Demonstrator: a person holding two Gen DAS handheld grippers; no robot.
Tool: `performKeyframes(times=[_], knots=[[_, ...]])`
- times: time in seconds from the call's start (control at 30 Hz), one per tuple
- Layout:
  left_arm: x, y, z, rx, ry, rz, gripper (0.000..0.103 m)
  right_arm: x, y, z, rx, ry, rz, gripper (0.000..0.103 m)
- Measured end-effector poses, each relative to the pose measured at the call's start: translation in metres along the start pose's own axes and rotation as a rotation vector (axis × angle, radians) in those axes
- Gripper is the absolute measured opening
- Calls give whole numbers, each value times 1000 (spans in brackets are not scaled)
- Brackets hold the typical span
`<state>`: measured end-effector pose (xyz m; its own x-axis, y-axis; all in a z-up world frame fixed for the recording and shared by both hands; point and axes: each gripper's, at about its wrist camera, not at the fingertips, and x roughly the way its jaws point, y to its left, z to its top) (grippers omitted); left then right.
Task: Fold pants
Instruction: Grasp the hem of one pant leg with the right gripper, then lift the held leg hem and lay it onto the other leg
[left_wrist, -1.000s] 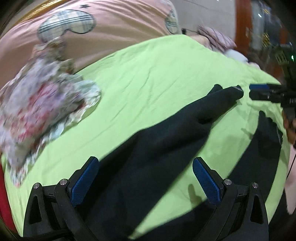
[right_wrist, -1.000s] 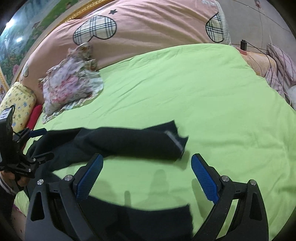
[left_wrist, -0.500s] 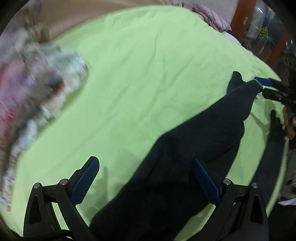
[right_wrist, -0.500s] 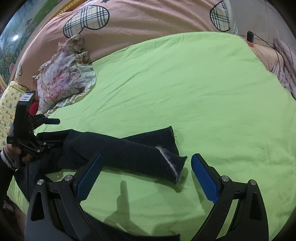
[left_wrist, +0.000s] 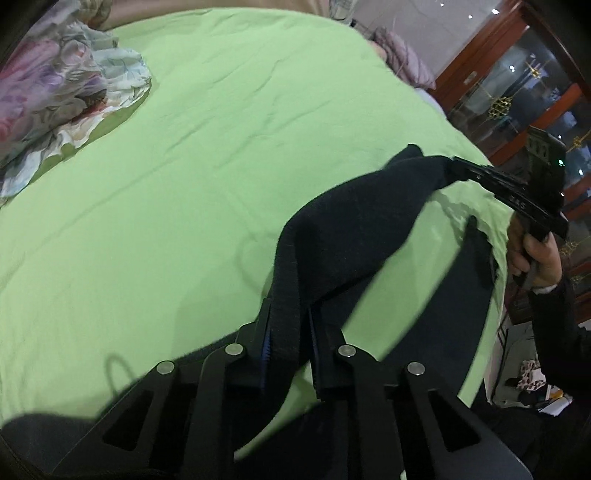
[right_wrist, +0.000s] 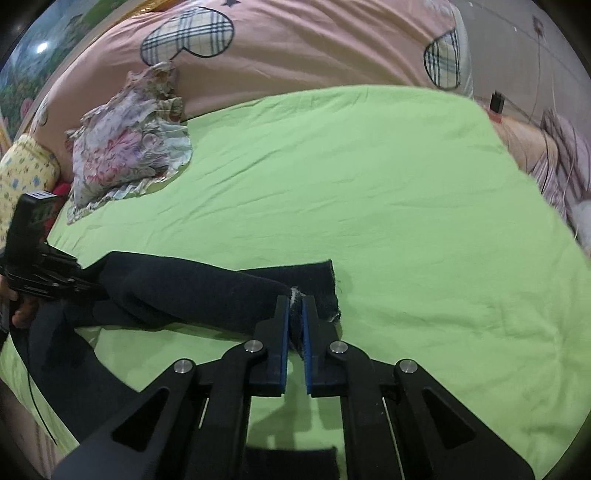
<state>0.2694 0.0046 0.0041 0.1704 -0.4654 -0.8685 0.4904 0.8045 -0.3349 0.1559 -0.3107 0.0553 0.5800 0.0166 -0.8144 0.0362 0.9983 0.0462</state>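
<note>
Dark navy pants (left_wrist: 354, 229) lie across a green bedsheet (left_wrist: 192, 155), one leg raised between the two grippers. My left gripper (left_wrist: 288, 325) is shut on the waistband end. My right gripper (right_wrist: 295, 314) is shut on the frayed cuff of the upper leg (right_wrist: 207, 295). The other leg's cuff (right_wrist: 314, 277) lies flat on the sheet behind it. In the left wrist view the right gripper (left_wrist: 461, 171) pinches the far end. In the right wrist view the left gripper (right_wrist: 85, 286) holds the far left end.
A floral frilled pillow (right_wrist: 125, 155) lies at the far left of the sheet. A pink quilt with plaid hearts (right_wrist: 295, 48) covers the bed's head. A yellow pillow (right_wrist: 22, 177) sits at the left edge. A wooden glass cabinet (left_wrist: 524, 92) stands beyond the bed.
Both grippers have closed from open onto the pants, the left on the waistband end and the right on the cuff. The upper leg now hangs raised between them.
</note>
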Motion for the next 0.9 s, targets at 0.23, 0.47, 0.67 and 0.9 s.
performKeyframes(times=[0.23, 0.47, 0.67, 0.9], knots=[[-30, -15, -31, -13, -72, -18, 14, -35, 2, -12, 14, -62, 9, 7], [-42, -49, -63, -6, -112, -43, 14, -64, 5, -32, 12, -82, 19, 7], [-35, -67, -88, -23, -123, -59, 14, -81, 5, -58, 16, -75, 19, 7], [-32, -84, -110, -6, -128, -67, 14, -100, 7, -93, 33, -73, 3, 7]])
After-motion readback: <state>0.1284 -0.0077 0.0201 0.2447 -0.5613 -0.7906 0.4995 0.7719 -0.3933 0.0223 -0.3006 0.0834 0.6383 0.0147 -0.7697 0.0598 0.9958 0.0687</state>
